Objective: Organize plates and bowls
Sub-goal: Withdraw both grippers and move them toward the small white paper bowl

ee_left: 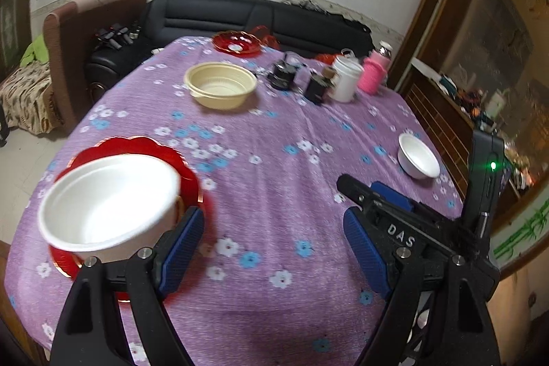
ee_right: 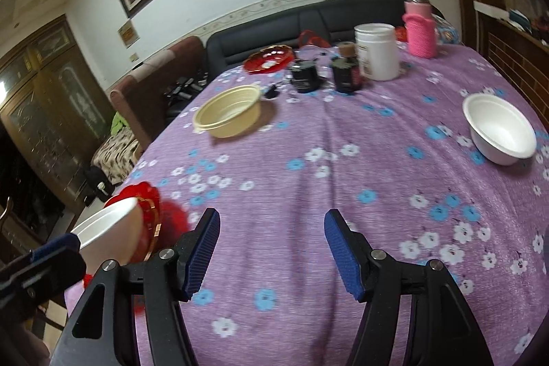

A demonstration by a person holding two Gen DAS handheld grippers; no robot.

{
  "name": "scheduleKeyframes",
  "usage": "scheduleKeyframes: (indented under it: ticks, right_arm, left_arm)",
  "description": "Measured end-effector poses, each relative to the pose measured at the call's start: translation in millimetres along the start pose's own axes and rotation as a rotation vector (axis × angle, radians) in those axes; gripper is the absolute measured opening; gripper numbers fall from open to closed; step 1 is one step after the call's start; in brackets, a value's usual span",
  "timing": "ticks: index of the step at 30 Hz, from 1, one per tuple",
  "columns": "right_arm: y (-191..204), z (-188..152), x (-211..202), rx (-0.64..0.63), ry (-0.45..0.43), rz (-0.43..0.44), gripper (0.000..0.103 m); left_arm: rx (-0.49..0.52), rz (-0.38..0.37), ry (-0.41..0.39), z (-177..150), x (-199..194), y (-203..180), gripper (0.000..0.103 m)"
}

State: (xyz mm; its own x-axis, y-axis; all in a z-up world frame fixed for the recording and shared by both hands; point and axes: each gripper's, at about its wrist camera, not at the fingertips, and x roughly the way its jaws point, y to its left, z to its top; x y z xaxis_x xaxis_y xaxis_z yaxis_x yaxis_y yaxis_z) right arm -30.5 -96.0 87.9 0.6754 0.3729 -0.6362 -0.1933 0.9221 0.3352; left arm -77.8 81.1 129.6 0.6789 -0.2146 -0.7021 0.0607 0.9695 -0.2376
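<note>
You're over a purple flowered tablecloth (ee_right: 308, 160), black sofa (ee_left: 240, 12) behind it. The big white bowl (ee_left: 106, 201) sits mouth-up on the red plate (ee_left: 137, 146) at 9 o'clock. The cream bowl (ee_left: 221, 86) is at 12, a small white bowl (ee_right: 499, 129) at 2, another red plate (ee_right: 267, 59) far back, all upright. Your left gripper (ee_left: 274, 246) and right gripper (ee_right: 272, 249) both have spread jaws holding nothing. The only readable writing is "DAS" on the right gripper.
</note>
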Motion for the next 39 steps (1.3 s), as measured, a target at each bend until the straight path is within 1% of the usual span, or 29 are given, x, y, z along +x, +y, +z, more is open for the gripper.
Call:
scheduleKeyframes:
  ticks: [5, 10, 18, 22, 27, 30, 34, 36, 38, 39]
  right_arm:
    - [-21.0, 4.7, 6.3, 0.027, 0.003, -0.018, 0.068]
    - [-34.4, 15.8, 11.4, 0.017, -0.018, -0.052, 0.068]
    - [-59.8, 44.3, 29.2, 0.013, -0.047, -0.123, 0.068]
    - [-75.1, 59.7, 34.0, 0.02, -0.077, -0.161, 0.068]
    - [-95.8, 64.9, 37.0, 0.039, -0.104, -0.197, 0.07]
    - [-104.9, 64.4, 40.2, 0.036, -0.096, -0.223, 0.07]
    - [-110.7, 66.4, 36.6, 0.004, -0.12, -0.278, 0.07]
    - [-114.2, 68.6, 32.3, -0.003, -0.137, -0.296, 0.072]
    - [-121.5, 71.1, 29.0, -0.002, -0.154, -0.326, 0.077]
    - [-125.4, 72.0, 29.4, -0.007, -0.158, -0.35, 0.077]
  left_arm:
    - [0.025, -0.009, 0.036, -1.8, 19.7, -14.4, 0.083]
    - [0.034, -0.01, 0.068, -2.6, 37.6, -21.0, 0.082]
    - [0.043, -0.005, 0.123, -4.7, 66.2, -27.7, 0.082]
    - [0.046, -0.004, 0.143, -3.7, 79.0, -31.0, 0.082]
    - [0.052, -0.003, 0.156, 0.1, 92.8, -35.6, 0.082]
    - [0.033, -0.016, 0.159, 7.8, 103.1, -37.9, 0.082]
    - [-0.002, -0.03, 0.158, 18.0, 118.6, -43.8, 0.082]
    - [-0.009, -0.037, 0.156, 20.1, 124.7, -48.6, 0.082]
    - [-0.011, -0.053, 0.16, 19.6, 130.7, -55.0, 0.082]
    - [-0.007, -0.06, 0.165, 18.4, 133.4, -57.9, 0.082]
